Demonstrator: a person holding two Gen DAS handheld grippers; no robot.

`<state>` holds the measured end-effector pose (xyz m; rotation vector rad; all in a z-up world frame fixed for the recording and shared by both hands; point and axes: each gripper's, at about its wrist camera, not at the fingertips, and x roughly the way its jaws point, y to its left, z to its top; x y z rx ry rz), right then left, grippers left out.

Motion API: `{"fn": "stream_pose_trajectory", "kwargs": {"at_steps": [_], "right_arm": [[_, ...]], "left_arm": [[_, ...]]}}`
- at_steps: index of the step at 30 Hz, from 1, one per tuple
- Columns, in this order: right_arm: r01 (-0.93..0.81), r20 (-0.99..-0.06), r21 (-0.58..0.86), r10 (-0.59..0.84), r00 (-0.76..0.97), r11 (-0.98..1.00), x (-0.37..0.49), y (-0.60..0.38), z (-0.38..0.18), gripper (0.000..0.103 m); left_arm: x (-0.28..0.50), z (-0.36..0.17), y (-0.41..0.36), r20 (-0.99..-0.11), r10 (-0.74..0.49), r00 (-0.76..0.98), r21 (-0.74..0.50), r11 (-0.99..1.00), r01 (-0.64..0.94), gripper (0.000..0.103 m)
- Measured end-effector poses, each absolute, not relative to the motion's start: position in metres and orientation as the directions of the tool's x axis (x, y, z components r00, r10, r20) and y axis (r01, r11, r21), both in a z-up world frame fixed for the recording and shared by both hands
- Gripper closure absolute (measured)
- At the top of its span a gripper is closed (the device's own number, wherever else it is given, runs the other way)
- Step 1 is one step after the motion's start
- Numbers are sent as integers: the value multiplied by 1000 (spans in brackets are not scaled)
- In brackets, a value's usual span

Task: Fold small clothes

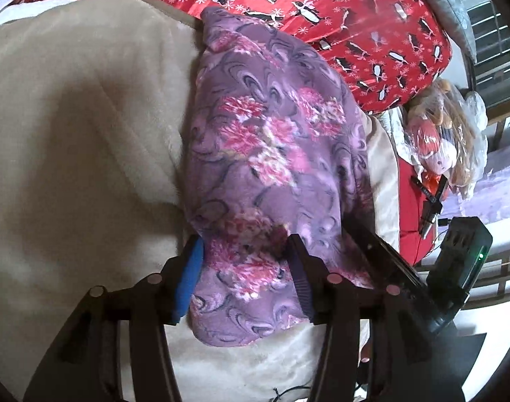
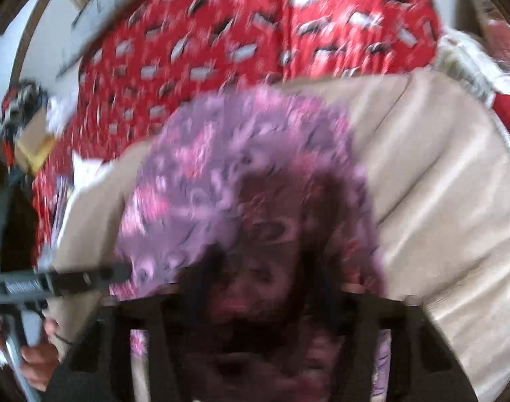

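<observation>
Between the fingers of the left gripper [image 1: 248,278] lies the near end of the purple flowered garment [image 1: 271,154]; its jaws stand wide with the cloth in the gap, not pinching it, probably poised to take that edge for a fold. The right gripper [image 2: 255,301] is over the same garment, but blur and shadow leave me unable to tell whether it grips. The garment stretches away over a cream blanket [image 1: 80,140] on the bed. Beyond lies a red penguin-print cover [image 1: 355,16].
</observation>
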<state>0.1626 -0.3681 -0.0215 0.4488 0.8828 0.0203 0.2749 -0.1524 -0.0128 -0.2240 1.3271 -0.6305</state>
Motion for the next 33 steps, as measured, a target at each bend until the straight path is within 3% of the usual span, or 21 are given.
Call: {"fn": "stream_pose_trajectory", "kwargs": {"at_steps": [4, 6, 11, 15, 18, 23, 24, 26, 28, 30, 33], "right_arm": [[122, -594, 486, 225, 772, 866, 132, -392, 2, 90], [172, -552, 536, 189, 812, 826, 115, -413, -1, 90], [313, -676, 558, 202, 708, 769, 112, -432, -59, 89], [308, -631, 591, 190, 752, 746, 112, -441, -35, 78], [304, -582, 612, 155, 799, 730, 131, -456, -14, 51], [383, -704, 554, 170, 690, 739, 199, -465, -30, 50], [392, -718, 547, 173, 674, 740, 210, -465, -34, 53], [345, -684, 564, 191, 704, 750, 223, -463, -28, 94], [265, -612, 539, 155, 775, 800, 225, -457, -8, 99], [273, -584, 546, 127, 802, 792, 225, -462, -11, 99], [389, -754, 488, 153, 639, 782, 245, -468, -60, 93]], "left_arm": [[268, -2, -148, -828, -546, 127, -482, 809, 338, 53], [264, -5, -153, -845, -515, 141, -443, 824, 353, 47], [250, -36, -174, -904, -421, 77, -360, 844, 398, 46], [258, -25, -161, -869, -486, 97, -417, 823, 386, 46], [278, -12, -164, -856, -500, 129, -424, 824, 377, 46], [313, -2, -195, -862, -482, 154, -397, 833, 385, 46], [318, -2, -201, -863, -479, 160, -391, 835, 388, 46], [326, -8, -209, -873, -445, 201, -345, 853, 392, 46], [335, -22, -216, -892, -390, 230, -287, 880, 378, 46], [345, -50, -216, -903, -391, 180, -317, 887, 335, 39], [341, -58, -202, -873, -455, 174, -386, 865, 322, 37]]}}
